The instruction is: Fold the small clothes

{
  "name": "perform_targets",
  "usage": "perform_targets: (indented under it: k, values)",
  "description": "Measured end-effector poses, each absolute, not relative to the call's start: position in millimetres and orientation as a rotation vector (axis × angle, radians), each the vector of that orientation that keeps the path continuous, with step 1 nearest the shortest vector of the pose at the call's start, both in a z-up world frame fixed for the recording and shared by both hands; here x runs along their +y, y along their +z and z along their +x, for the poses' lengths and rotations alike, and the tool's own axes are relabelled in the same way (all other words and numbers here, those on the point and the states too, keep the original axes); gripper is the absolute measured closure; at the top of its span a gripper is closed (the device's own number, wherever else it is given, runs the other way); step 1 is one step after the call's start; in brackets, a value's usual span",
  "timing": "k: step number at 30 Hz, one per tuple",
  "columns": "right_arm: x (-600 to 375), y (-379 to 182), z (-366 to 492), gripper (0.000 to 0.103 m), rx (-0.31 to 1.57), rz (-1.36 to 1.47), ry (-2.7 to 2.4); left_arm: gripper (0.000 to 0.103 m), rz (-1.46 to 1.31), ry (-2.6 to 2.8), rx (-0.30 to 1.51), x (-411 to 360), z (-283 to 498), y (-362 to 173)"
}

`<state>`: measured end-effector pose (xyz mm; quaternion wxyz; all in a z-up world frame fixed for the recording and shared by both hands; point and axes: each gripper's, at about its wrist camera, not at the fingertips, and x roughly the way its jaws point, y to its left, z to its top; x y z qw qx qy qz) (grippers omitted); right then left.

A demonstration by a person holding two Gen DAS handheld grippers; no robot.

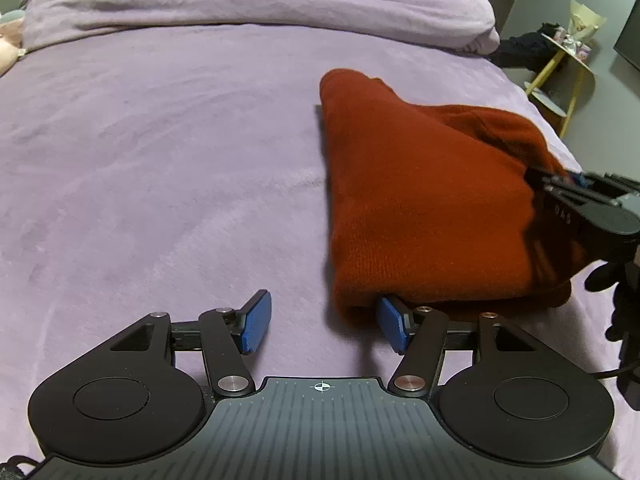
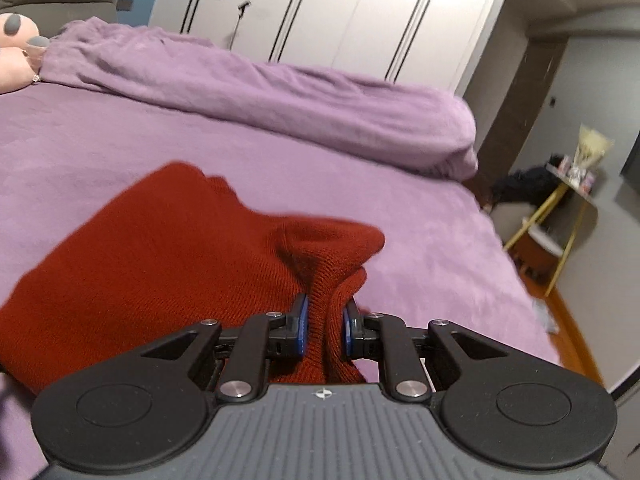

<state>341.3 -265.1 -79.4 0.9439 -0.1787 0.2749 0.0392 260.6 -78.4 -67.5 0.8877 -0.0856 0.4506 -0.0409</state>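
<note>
Red knit garment (image 1: 420, 200): one item, folded over on itself, lying on the right side of the bed (image 1: 160, 160). Its right edge is bunched and lifted off the cover; the type of garment cannot be made out from either view. In the right wrist view its lower left part runs out of frame behind the gripper body.

Left gripper (image 1: 324, 326): fingers spread wide, holding nothing. Left pad lies over bare purple cover; the right pad (image 1: 392, 328) sits at the near hem of the garment, its tip hidden under the cloth edge. Whether it touches the fabric cannot be told.

Right gripper (image 2: 325, 326): fingers drawn in on a gathered ridge of the red knit, which fills the gap between the blue pads. In the left wrist view it (image 1: 560, 184) enters from the right edge, blurred and partly cut off, fingertips buried in the cloth.

Bed: purple cover, with a rumpled purple duvet (image 2: 260, 92) heaped along the far side.

Surroundings: white wardrobe doors (image 2: 340, 12) behind the bed; a yellow-legged side stand (image 2: 560, 216) at right, its contents too small to identify; a pink plush shape (image 2: 16, 52) at far left, mostly cut off.
</note>
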Motion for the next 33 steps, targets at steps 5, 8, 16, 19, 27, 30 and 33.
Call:
perform_targets:
  k: [5,8,16,19,27,30,33]
  values:
    - [-287,-92,346,0.082,0.615,-0.259,0.075,0.040,-0.174,-0.082,0.958,-78,261,-70]
    - [-316,-79,333,0.066,0.625,-0.012,0.055,0.040,-0.189,-0.076,0.947,-70,255,-68]
    - [-389,-99,251,0.062,0.664,0.671,0.086,0.040,-0.202,-0.104,0.949,-74,255,-71]
    - [-396,-114,245,0.062,0.662,0.833,0.156,0.040,-0.151,-0.110,0.930,-87,257,-73]
    - [-395,-132,271,0.078,0.655,0.977,0.142,0.043,-0.134,-0.083,0.898,-99,263,-74]
    - [-387,-140,274,0.085,0.688,0.973,0.088,0.055,-0.160,-0.093,0.897,-98,268,-75]
    - [-396,-144,267,0.090,0.647,1.133,0.181,0.068,-0.221,-0.104,0.881,-90,267,-73]
